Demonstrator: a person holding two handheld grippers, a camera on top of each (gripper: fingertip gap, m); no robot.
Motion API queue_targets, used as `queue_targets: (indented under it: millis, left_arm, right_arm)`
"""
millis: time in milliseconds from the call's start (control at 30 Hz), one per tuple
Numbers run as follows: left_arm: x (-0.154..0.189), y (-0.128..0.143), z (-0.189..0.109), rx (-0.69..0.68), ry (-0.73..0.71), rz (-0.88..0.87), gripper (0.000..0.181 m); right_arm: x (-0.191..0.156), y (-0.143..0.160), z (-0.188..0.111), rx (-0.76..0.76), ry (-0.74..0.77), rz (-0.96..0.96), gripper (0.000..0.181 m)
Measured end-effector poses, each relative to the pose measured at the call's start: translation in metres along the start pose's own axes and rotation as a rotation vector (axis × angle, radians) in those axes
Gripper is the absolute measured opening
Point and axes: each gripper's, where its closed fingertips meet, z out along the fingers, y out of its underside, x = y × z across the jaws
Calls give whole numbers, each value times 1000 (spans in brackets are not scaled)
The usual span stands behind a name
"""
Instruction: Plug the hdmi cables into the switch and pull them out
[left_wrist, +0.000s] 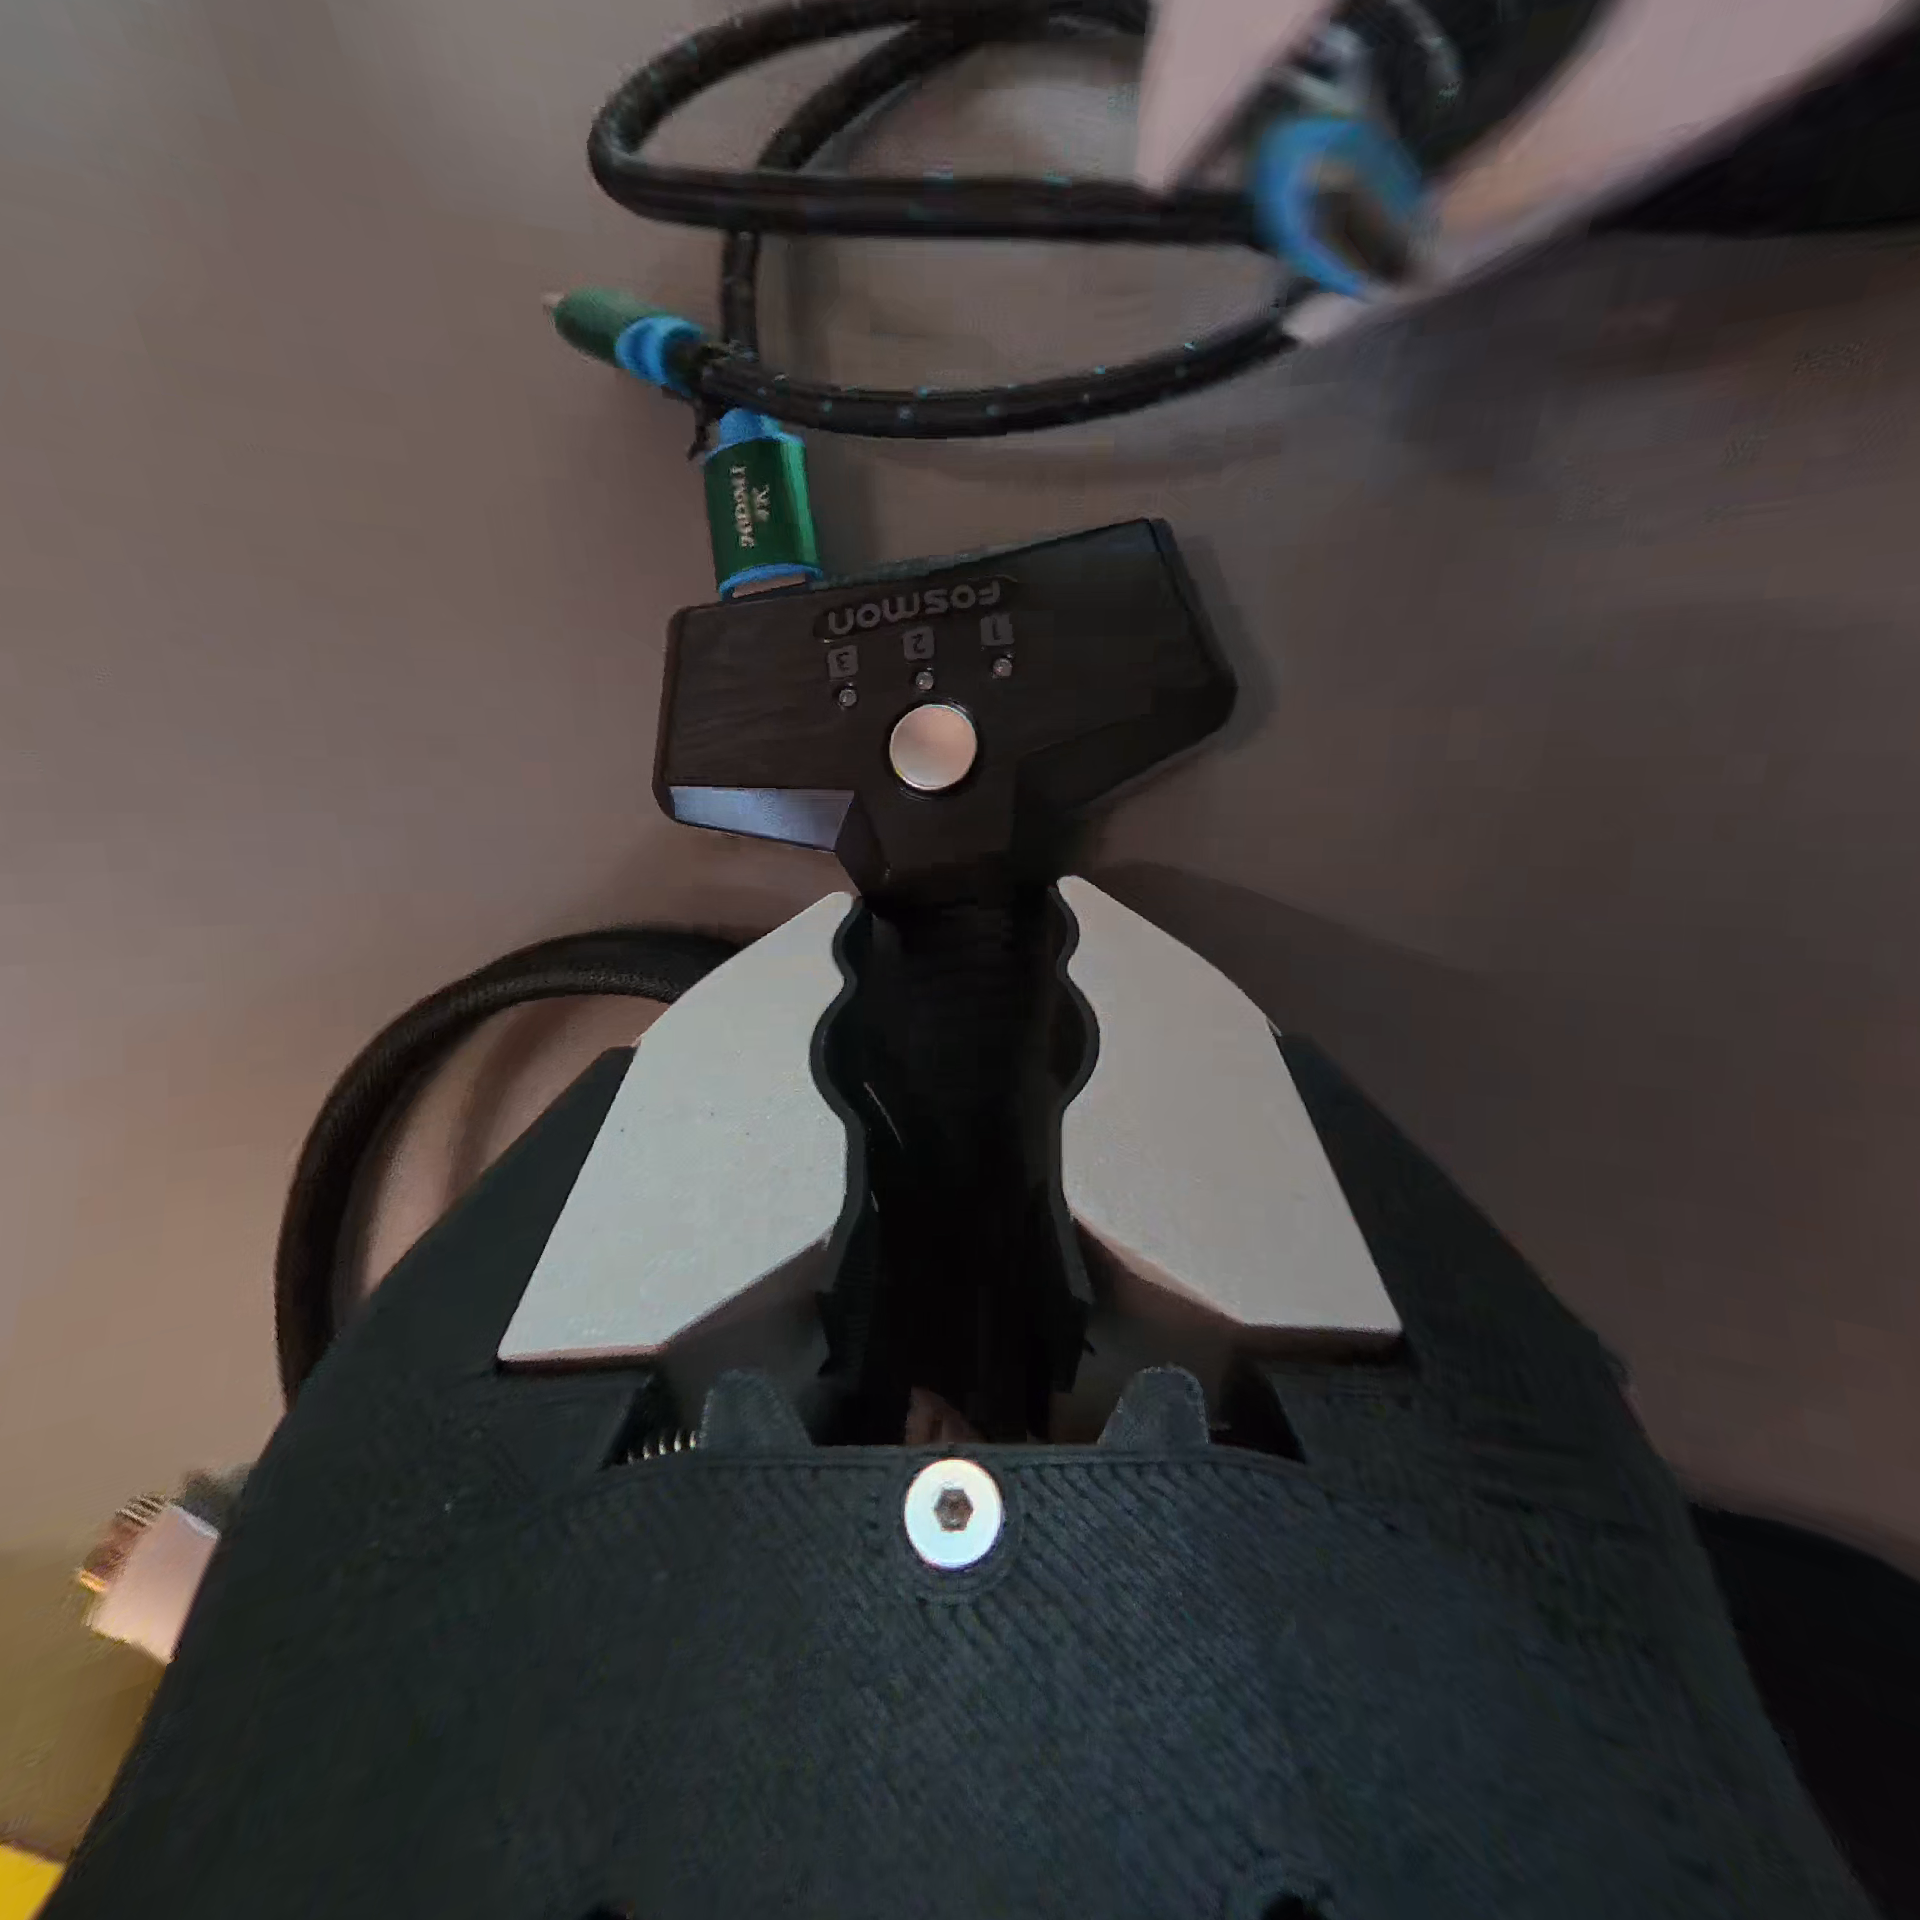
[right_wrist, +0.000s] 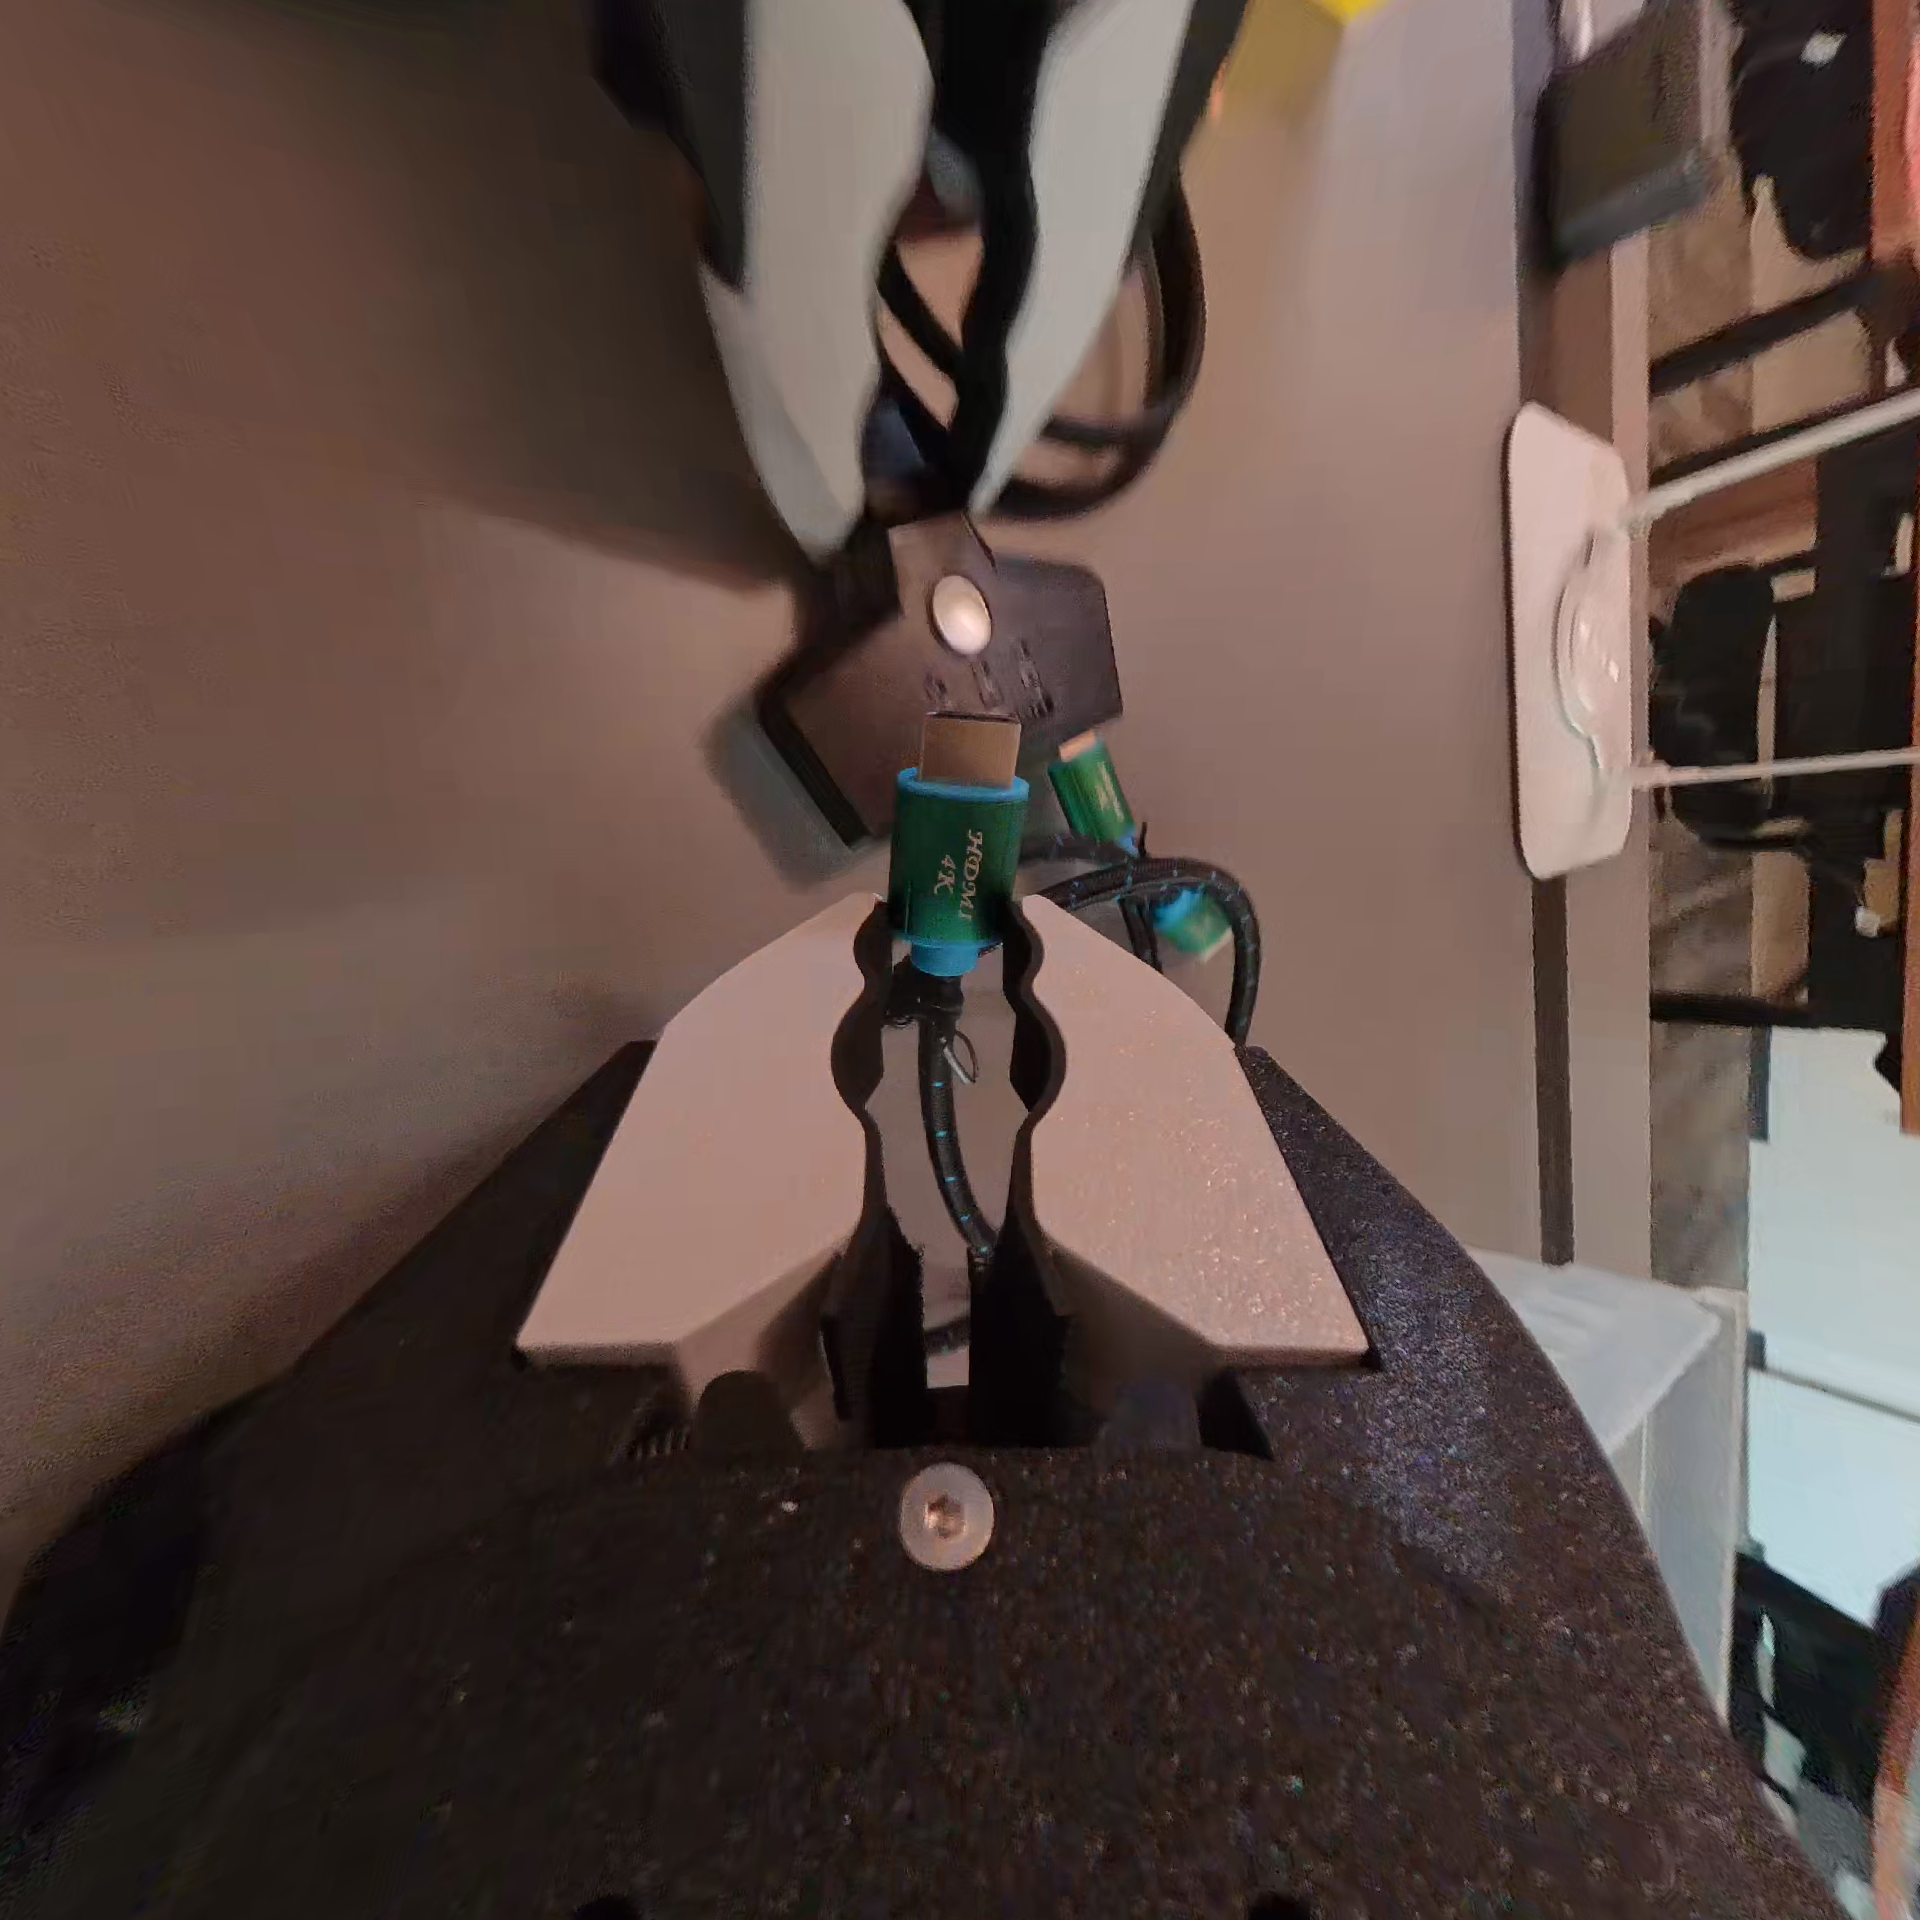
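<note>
HDMI switch (left_wrist: 940, 707), a black T-shaped plastic box with a round silver button, is pinned by its narrow stem end between the fingers of the left gripper (left_wrist: 956, 914), which are closed snugly on the stem. Its wide port edge faces away from the left gripper, probably so the ports stay reachable. One green metal HDMI plug with blue collars (left_wrist: 758, 514) already sits in an end port; a second loose green plug (left_wrist: 613, 327) lies beyond on the grey tabletop (left_wrist: 312, 520) among the black braided cable loops (left_wrist: 935, 405).

Right gripper (right_wrist: 940, 920) is closed on another green-shelled plug (right_wrist: 951, 847), gold tip forward, just short of the switch's port edge. Judgement: insertion pending; the plug still needs lining up with an empty port.
</note>
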Motion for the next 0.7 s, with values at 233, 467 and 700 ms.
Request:
queue_targets:
  millis: [233,467,700]
  left_arm:
    - [-3,3,-6,87,-48,136,29]
    - [-3,4,-8,125,-60,194,29]
    - [-3,4,-10,161,-83,244,29]
  right_arm:
    - [8,30,26,-26,-68,-51,21]
    - [10,21,23,12,-13,-217,21]
    - [15,18,31,-142,-97,-342,21]
